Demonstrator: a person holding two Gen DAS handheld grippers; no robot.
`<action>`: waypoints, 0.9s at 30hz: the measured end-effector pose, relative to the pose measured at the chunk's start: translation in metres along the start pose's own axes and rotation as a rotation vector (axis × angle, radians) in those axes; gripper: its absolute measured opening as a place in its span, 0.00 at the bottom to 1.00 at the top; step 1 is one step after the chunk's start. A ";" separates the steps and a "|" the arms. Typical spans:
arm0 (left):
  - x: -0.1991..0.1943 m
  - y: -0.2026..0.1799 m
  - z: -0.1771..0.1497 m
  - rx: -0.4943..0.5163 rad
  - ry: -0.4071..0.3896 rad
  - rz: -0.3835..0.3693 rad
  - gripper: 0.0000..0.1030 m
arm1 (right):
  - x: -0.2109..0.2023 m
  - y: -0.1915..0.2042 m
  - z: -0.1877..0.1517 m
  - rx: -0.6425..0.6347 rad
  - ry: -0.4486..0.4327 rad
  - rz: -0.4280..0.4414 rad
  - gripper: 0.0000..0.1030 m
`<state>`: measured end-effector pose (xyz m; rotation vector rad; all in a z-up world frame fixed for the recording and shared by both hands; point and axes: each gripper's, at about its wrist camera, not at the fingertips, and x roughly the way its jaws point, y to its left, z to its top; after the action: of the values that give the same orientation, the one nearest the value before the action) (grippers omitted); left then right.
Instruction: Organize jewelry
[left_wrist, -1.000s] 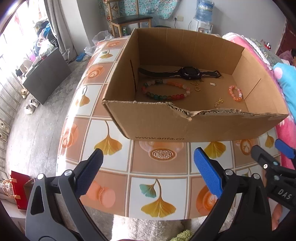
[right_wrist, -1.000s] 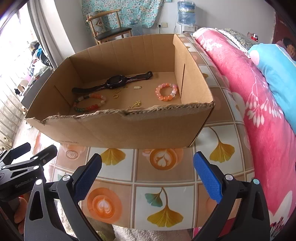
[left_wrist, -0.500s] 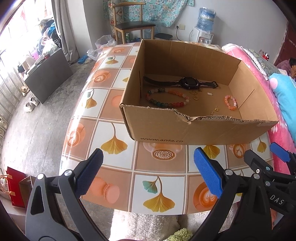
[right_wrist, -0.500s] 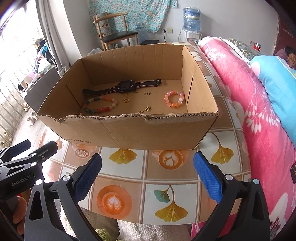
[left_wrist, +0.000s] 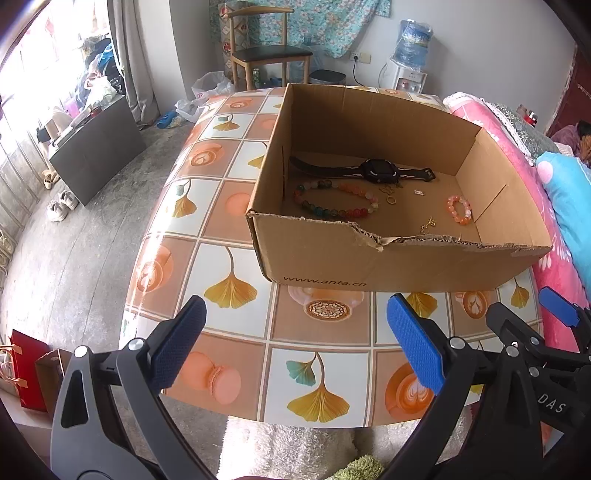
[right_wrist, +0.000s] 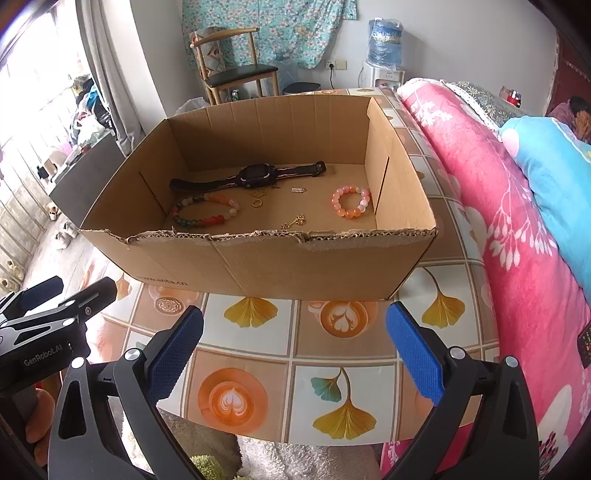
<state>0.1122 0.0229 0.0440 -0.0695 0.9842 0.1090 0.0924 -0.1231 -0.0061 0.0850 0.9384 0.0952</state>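
An open cardboard box (left_wrist: 325, 258) (right_wrist: 280, 266) stands on the tiled table. Inside lie a black watch (left_wrist: 376, 171) (right_wrist: 258, 176), a multicoloured bead necklace (left_wrist: 332, 210) (right_wrist: 203, 221), an orange bead bracelet (left_wrist: 460, 210) (right_wrist: 351, 202), a gold ring (left_wrist: 390, 200) (right_wrist: 257, 203), a gold chain piece (left_wrist: 428, 223) (right_wrist: 295, 222) and a small silver clasp (left_wrist: 419, 192) (right_wrist: 297, 190). My left gripper (left_wrist: 295, 343) is open and empty over the table's near edge. My right gripper (right_wrist: 293, 345) is open and empty, beside it to the right. Each shows in the other's view.
The table (left_wrist: 229, 258) has a ginkgo and coffee pattern. A pink bedspread (right_wrist: 517, 221) runs along its right side. A wooden chair (left_wrist: 269, 55) and a water dispenser (left_wrist: 410, 66) stand at the back wall. A shaggy rug (left_wrist: 288, 450) lies below the near edge.
Both grippers have drawn back and risen from the box, which now looks smaller and farther. Both stay open and empty. The jewelry in the box has not moved.
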 end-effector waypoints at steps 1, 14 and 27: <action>0.000 0.000 0.000 0.001 0.000 0.000 0.92 | 0.000 0.000 0.000 0.000 0.000 0.000 0.94; 0.000 0.000 0.000 0.001 -0.001 0.001 0.92 | -0.001 -0.002 0.001 0.003 0.002 0.000 0.94; -0.003 -0.004 0.002 0.007 -0.008 0.001 0.92 | 0.001 -0.004 -0.001 0.007 0.003 0.000 0.94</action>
<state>0.1123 0.0191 0.0476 -0.0618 0.9771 0.1064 0.0926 -0.1266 -0.0075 0.0913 0.9416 0.0926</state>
